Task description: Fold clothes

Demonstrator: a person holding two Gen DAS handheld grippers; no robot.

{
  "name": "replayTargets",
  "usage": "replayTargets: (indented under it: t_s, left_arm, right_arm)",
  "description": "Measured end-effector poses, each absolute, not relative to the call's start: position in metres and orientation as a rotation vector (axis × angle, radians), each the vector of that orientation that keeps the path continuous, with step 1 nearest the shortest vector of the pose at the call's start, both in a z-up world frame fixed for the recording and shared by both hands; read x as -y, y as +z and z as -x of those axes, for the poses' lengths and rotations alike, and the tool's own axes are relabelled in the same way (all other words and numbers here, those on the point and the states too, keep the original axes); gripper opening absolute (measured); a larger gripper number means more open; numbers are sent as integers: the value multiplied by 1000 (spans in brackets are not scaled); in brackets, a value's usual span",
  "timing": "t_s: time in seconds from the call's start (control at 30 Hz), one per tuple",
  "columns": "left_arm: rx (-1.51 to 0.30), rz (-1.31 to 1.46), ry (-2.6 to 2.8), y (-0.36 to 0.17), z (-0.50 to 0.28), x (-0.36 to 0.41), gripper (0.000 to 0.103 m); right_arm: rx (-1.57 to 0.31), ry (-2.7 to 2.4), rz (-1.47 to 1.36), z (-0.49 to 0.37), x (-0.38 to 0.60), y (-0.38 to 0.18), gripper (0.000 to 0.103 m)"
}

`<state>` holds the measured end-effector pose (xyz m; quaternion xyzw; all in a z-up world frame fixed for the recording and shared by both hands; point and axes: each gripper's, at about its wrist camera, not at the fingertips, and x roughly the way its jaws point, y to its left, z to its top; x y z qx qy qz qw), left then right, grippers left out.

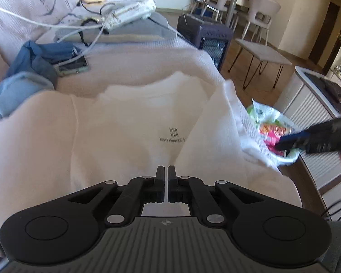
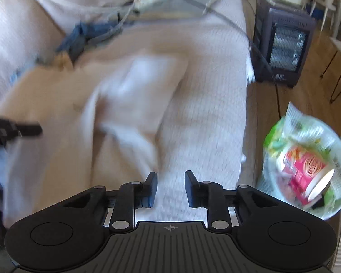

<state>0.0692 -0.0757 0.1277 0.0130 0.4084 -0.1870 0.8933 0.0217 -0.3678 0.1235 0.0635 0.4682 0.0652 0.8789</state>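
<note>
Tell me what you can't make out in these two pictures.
- Small dark print on the white cotton T-shirt: left wrist view, too small and blurred to read.
- T-shirt's near hem: same view, hidden behind the left gripper.
- Folds of the shirt: right wrist view, smeared by motion blur.
- Pink carton in the printed plastic bag: label blurred.

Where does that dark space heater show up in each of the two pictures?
Left wrist view: space heater, upper middle, beyond the sofa's far end.
Right wrist view: space heater, upper right, on the wooden floor.
Shared landmark: the pink-and-green plastic bag, on the right in both views.
</note>
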Motion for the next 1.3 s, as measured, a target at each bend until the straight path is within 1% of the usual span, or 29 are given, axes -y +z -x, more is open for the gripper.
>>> replayTargets:
  t_s: [0.07,0.13,0.17,0.23,0.3,0.37,0.4,0.43,0.6,0.63,0.7,0.77,0.8,0.83,0.87,0.9,0.93,1.03,1.1,1.17,1.23,1.3]
  left_arm:
    - [-821,-11,-378,136,-79,68,8]
    - [-797,-18,-346,143,-93,60,30]
    - [-787,-29,-326,145,-102,57,32]
    - [-776,-54,-298,149,-122,51,34]
    - [-774,-48,-304,149,-143,46,37]
    - [-774,-39,-323,146,-162,44,37]
    - [-775,-50,-335,142,-172,45,41]
    - [-782,-66,-344,138,-180,47,42]
    - [-853,-181,-241,101,-213,56,43]
    - [-866,-188,-217,94,-217,55,49]
    - [-880,-186,-199,83,-221,52,54]
    - [-876,-196,-216,80,-219,50,54]
    - [-882,-187,-227,80,-219,48,43]
    - [-899,-155,-249,81,-220,45,18]
    - [-915,-109,-271,83,-221,41,12]
    - [-920,-78,-268,85,-222,38,10]
    - [-914,-66,-263,89,-222,36,9]
    - [-830,-44,-248,110,-212,29,7]
    - [-731,-19,-232,131,-204,22,7]
    - [-657,-61,-228,143,-202,24,7]
    - [-708,-131,-209,130,-216,31,7]
    - [-771,-179,-195,107,-228,37,7]
  right_arm:
    - [-940,132,-185,-35,375,142,28]
    - [-908,126,-242,-54,383,156,28]
    - [-899,118,-255,-66,386,160,28]
    - [-895,92,-243,-92,387,163,29]
    - [-911,85,-220,-119,383,161,29]
    - [-937,82,-199,-144,377,156,30]
    - [-950,84,-193,-154,374,153,33]
    - [-966,89,-190,-162,372,149,37]
    - [-1064,84,-198,-194,366,124,39]
    - [-1087,77,-196,-197,366,119,39]
    - [-1106,74,-207,-199,366,110,39]
    - [-1117,75,-248,-199,368,103,38]
    - [-1125,77,-260,-200,368,100,37]
    - [-1129,81,-252,-199,367,99,32]
    - [-1128,84,-236,-199,364,98,27]
    - [-1120,87,-219,-197,360,99,19]
    - [-1105,84,-193,-196,356,103,16]
    - [-1024,87,-113,-191,343,122,14]
    - [-953,99,-85,-187,338,136,14]
    - [-884,109,-67,-185,336,146,14]
    - [-857,82,-51,-190,338,146,14]
    - [-894,56,-80,-203,342,133,14]
